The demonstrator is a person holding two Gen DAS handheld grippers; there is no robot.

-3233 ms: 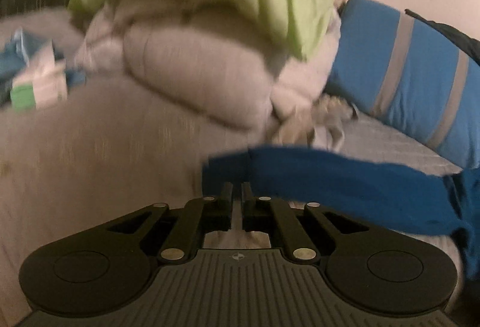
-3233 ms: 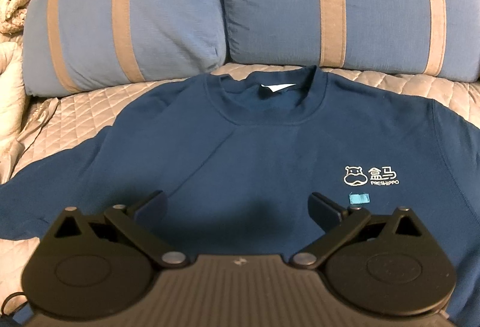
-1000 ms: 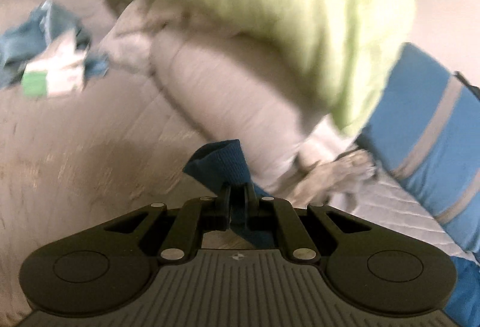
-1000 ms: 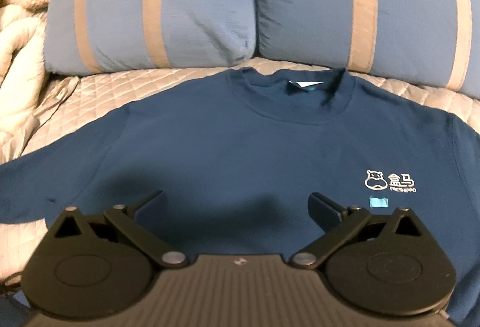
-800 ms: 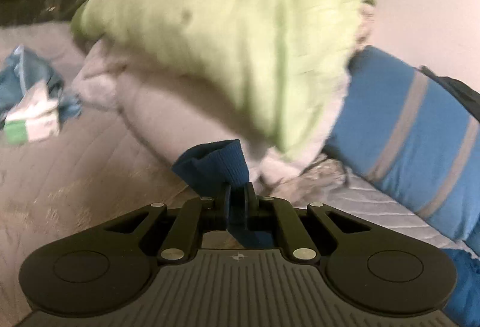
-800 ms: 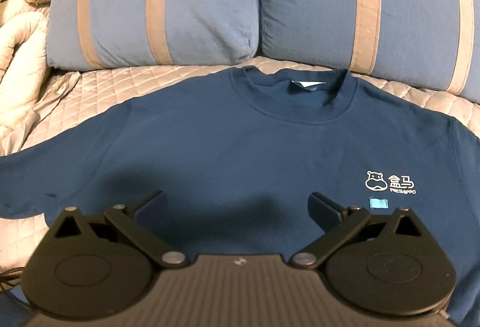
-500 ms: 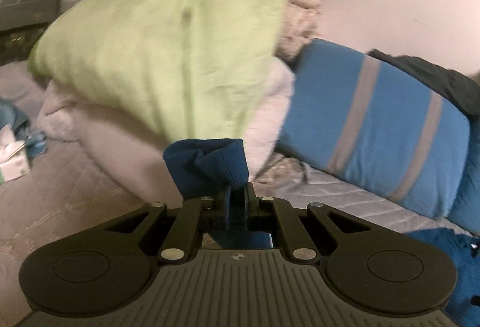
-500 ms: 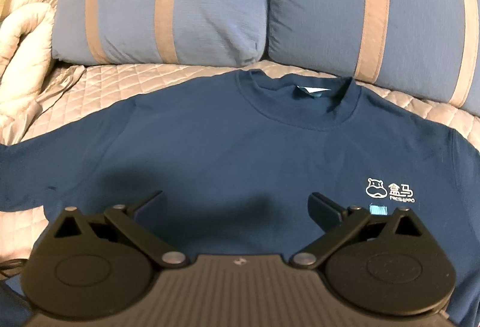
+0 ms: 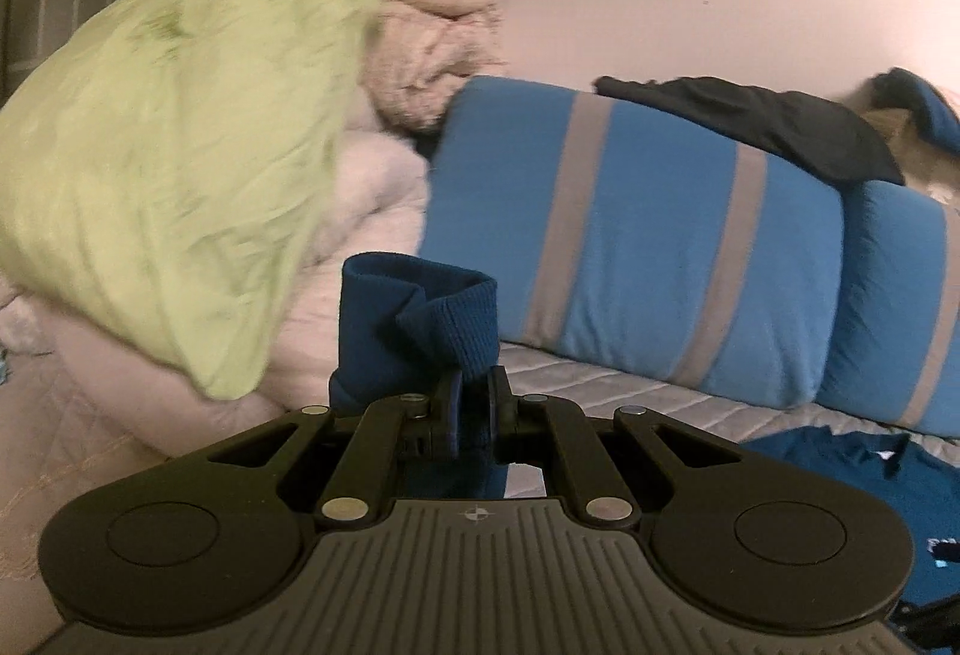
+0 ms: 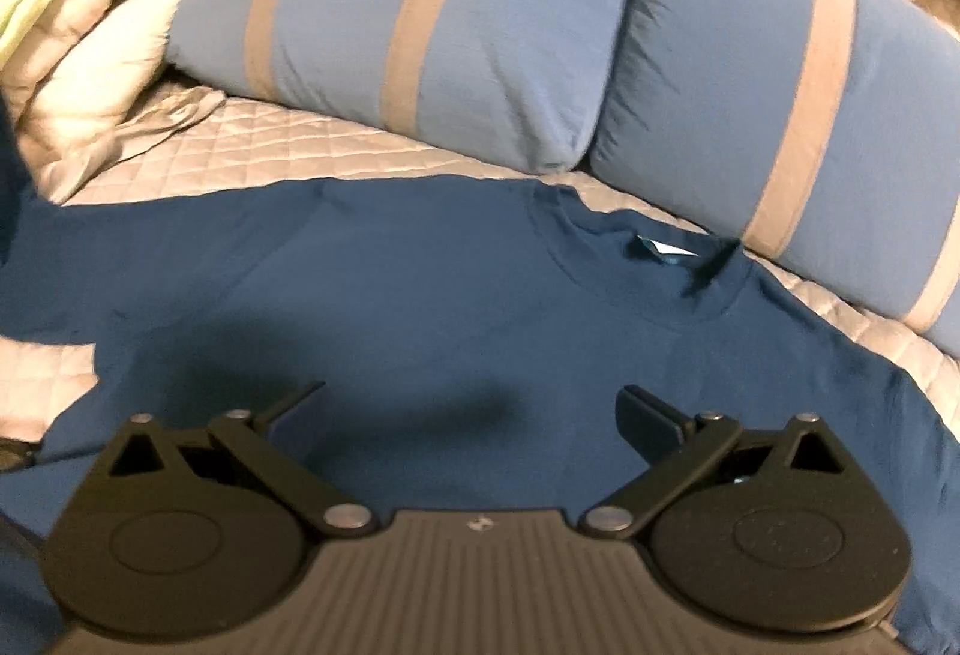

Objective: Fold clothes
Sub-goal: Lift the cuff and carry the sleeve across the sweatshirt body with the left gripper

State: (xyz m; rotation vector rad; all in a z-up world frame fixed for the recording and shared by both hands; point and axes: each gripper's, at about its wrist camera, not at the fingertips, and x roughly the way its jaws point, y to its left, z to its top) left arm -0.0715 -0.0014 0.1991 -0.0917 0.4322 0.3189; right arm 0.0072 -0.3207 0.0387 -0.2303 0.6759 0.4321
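Note:
A dark blue sweatshirt (image 10: 456,307) lies face up on the quilted bed, its collar (image 10: 660,259) toward the pillows. In the left wrist view my left gripper (image 9: 473,391) is shut on the ribbed sleeve cuff (image 9: 444,319), which stands bunched above the fingers, lifted off the bed. The sweatshirt's body (image 9: 840,463) shows at the lower right of that view. My right gripper (image 10: 474,409) hovers wide open over the chest, with nothing between its fingers.
Two blue pillows with tan stripes (image 10: 420,30) (image 10: 780,114) line the head of the bed. A pile of pale duvet (image 9: 372,211) topped by a green blanket (image 9: 180,126) sits at the left. A dark garment (image 9: 750,120) lies over the pillows.
My left gripper has lifted the cuff and swung right, from facing the duvet pile toward the pillows. The right gripper has rolled, so the sweatshirt now looks tilted; it stays open.

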